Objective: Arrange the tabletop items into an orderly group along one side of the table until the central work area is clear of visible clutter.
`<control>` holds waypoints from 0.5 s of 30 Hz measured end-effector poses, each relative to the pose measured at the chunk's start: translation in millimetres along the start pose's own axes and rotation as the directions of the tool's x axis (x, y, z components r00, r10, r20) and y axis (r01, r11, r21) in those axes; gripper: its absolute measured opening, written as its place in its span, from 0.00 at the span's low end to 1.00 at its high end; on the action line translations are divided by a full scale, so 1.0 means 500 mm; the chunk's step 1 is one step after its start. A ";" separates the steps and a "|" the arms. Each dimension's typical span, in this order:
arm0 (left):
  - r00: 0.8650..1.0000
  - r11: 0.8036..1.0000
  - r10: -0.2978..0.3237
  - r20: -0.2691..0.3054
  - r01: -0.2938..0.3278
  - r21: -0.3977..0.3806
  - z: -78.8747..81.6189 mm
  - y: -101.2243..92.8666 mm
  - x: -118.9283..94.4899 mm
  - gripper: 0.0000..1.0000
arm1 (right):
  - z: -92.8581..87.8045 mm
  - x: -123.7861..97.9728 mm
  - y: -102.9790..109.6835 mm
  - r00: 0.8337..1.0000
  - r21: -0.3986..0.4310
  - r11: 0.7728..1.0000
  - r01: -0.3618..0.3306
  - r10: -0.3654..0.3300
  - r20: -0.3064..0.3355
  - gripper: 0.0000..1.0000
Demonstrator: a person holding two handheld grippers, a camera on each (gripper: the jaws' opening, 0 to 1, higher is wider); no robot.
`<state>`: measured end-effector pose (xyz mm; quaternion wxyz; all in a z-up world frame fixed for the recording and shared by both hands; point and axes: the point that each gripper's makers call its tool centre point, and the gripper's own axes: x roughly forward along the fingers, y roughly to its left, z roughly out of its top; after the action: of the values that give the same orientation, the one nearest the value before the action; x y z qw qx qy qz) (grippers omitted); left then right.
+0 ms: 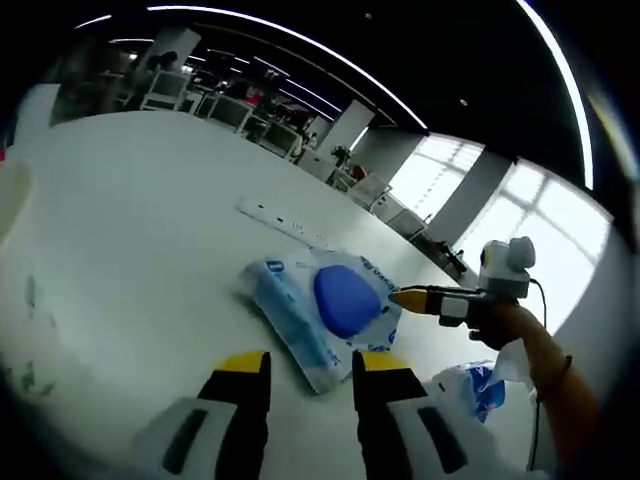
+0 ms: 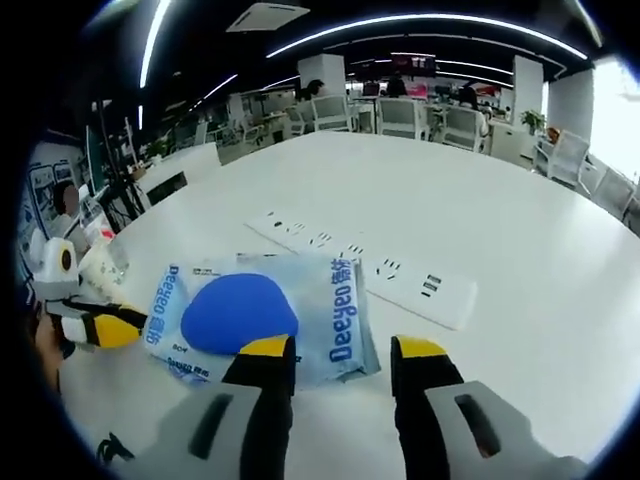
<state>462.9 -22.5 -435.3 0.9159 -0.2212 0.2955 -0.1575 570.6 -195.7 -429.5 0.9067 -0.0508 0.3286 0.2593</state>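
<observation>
Left gripper view: left gripper jaws apart at bottom centre; blue tissue pack lies flat on the white table just above them, right gripper tip touching its right edge. Right gripper view: right gripper jaws apart; pack just above left jaw, power strip beyond, left gripper at the pack's left edge.

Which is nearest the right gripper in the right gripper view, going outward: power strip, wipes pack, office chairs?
1. Wipes pack, at the right gripper's left jaw tip.
2. Power strip, just beyond the pack, centre-right on the table.
3. Office chairs, past the table's far edge.
</observation>
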 end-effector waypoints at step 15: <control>0.999 0.999 0.033 -0.030 -0.034 -0.038 -0.003 -0.005 0.009 0.15 | -0.003 0.014 -0.003 1.000 0.014 1.000 -0.005 0.005 -0.010 0.23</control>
<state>464.9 -26.8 -437.4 0.9095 -0.2315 0.3157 -0.1396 575.1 -194.3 -435.5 0.9048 -0.0448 0.3349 0.2592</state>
